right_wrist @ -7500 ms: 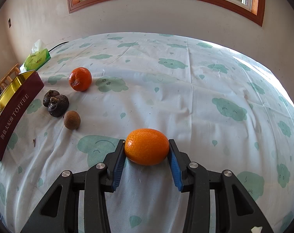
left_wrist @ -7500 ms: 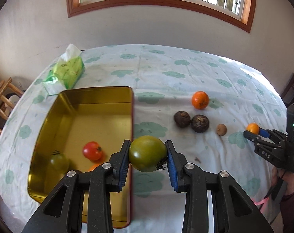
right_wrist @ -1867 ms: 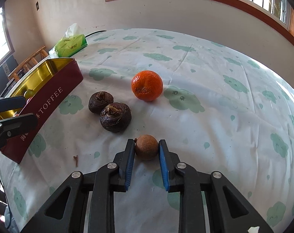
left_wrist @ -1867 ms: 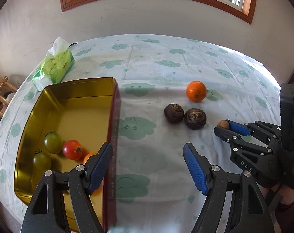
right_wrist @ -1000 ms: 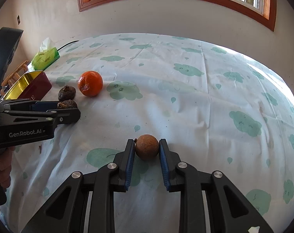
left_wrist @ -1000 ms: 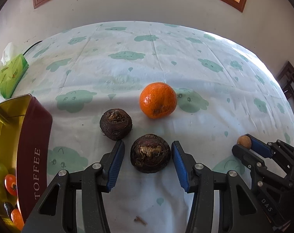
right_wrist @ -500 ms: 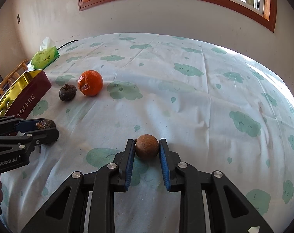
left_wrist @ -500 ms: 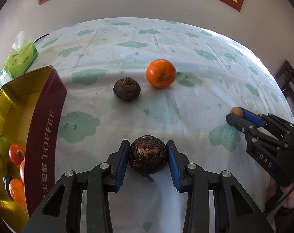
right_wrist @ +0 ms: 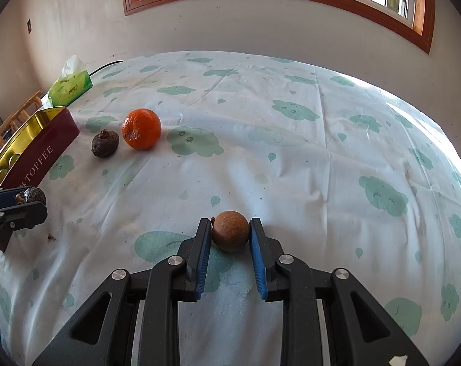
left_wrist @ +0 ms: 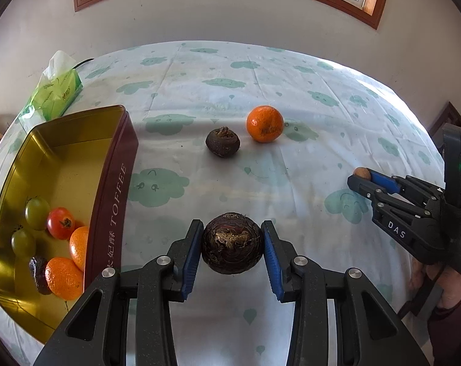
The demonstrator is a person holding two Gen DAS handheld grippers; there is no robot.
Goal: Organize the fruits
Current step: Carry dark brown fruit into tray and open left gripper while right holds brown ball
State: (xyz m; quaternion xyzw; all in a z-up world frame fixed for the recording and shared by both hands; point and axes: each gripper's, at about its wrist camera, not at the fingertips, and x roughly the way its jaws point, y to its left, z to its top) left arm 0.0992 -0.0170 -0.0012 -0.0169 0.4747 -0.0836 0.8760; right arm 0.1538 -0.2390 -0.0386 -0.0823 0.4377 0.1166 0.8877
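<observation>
left gripper (left_wrist: 232, 247) clamped on dark water chestnut (left_wrist: 232, 247), pads on widest sides, held above tablecloth (left_wrist: 260, 97) just right of toffee tin (left_wrist: 114, 183). likely firm, light, rough skin, low slip; round, so grip across middle.
right gripper (right_wrist: 230, 238) pinched narrow on small brown longan (right_wrist: 230, 230), at cloth level; contact unclear. thin shell probably brittle, so gentle squeeze.
still on cloth: second water chestnut (left_wrist: 222, 141), mandarin (left_wrist: 264, 123) just beside, apart.
</observation>
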